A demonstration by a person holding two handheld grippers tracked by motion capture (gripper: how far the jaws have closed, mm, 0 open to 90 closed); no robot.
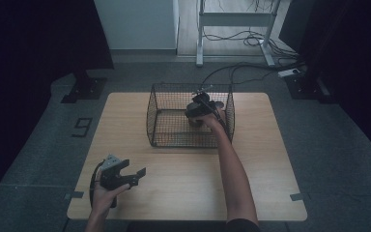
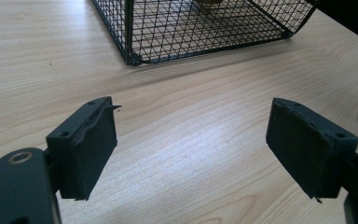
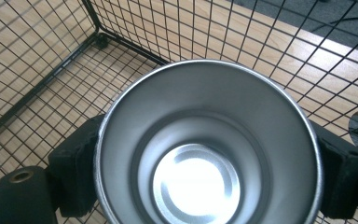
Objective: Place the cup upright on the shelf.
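Right gripper [image 3: 205, 182] clamps a shiny round steel cup [image 3: 205, 140] inside the black wire-mesh basket [image 1: 159, 121]; left gripper [image 2: 191, 149] gapes empty over the grainy wooden table [image 2: 191, 112].

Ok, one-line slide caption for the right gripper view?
Right gripper, fingers closed on an empty steel cup, holds it inside the black wire basket.

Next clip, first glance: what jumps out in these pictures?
A black wire basket stands at the far middle of the wooden table, and the right tool reaches down into it. Between that tool's jaws sits a shiny metal cup, open mouth toward the camera and empty. The left tool hangs open over the near left of the table, holding nothing.
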